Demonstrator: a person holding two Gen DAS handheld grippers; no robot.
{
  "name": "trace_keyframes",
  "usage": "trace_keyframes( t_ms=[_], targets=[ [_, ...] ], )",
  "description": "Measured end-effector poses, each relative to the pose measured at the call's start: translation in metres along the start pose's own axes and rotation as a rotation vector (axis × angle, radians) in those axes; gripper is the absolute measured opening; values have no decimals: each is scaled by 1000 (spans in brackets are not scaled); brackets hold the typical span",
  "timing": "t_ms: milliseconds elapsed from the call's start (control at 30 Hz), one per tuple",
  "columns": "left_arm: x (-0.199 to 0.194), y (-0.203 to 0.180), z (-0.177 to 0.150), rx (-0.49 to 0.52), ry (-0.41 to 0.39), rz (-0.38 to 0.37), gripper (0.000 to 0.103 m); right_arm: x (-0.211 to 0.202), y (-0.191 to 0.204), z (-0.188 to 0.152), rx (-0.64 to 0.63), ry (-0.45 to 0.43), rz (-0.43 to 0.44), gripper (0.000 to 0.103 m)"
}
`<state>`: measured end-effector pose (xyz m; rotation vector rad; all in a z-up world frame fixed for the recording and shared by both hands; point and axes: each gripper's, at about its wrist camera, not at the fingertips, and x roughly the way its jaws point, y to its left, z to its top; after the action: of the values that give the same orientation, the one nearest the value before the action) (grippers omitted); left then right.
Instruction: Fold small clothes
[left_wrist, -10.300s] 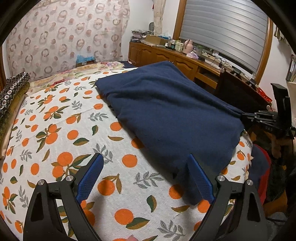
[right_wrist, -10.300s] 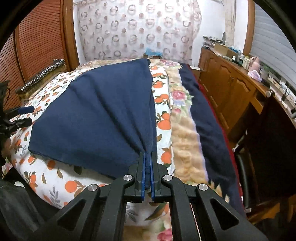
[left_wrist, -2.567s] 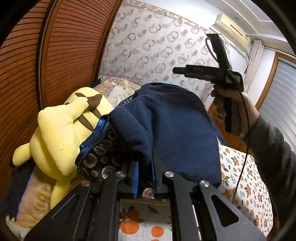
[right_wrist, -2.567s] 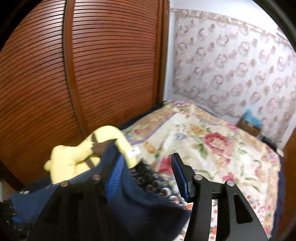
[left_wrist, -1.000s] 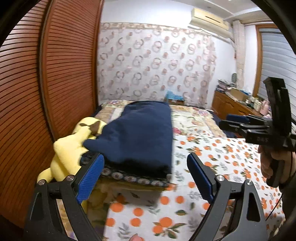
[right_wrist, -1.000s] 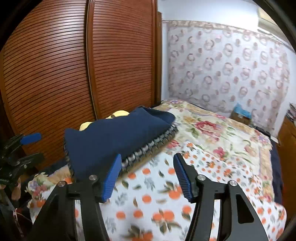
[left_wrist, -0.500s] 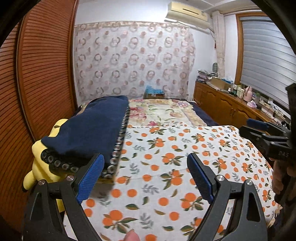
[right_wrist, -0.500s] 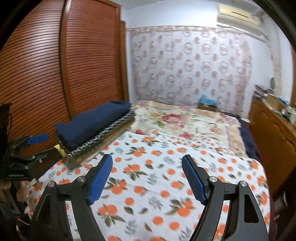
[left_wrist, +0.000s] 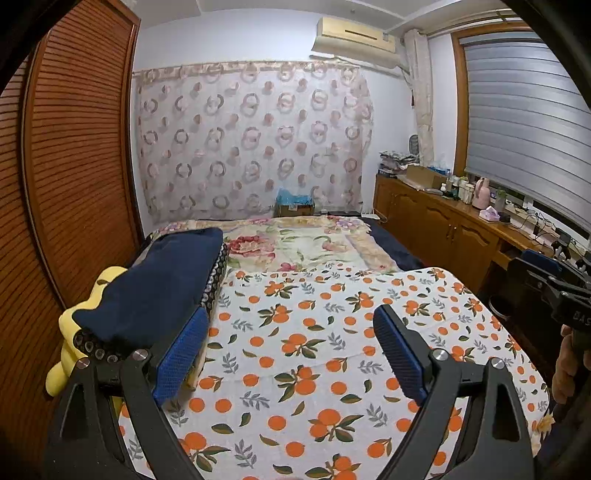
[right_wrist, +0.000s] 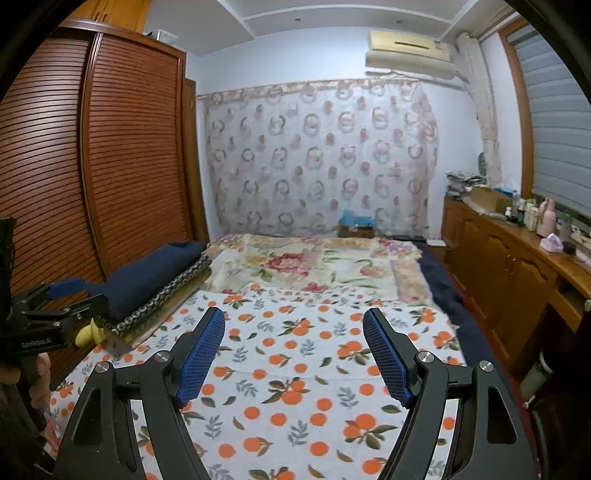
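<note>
Nearest, the left gripper (left_wrist: 290, 352) and right gripper (right_wrist: 293, 356) both hang with jaws spread wide, holding nothing, above the orange-print sheet (left_wrist: 325, 354). Farther back at the bed's left edge, the folded navy garment (left_wrist: 159, 288) lies on a patterned stack (right_wrist: 166, 291) beside the wardrobe (right_wrist: 110, 155). Its long axis runs from the near end toward the curtain (left_wrist: 251, 136).

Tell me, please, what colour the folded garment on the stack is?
Dark navy blue folded garment, plain, clearest in the left wrist view.
</note>
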<state>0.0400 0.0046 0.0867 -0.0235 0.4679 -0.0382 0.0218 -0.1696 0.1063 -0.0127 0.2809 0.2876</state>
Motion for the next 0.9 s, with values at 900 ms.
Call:
trace_keyframes(
  t_ms=[900],
  targets=[
    [-7, -3, 2, 13, -10, 8, 91, 9, -8, -4, 15, -16, -34, 79]
  ],
)
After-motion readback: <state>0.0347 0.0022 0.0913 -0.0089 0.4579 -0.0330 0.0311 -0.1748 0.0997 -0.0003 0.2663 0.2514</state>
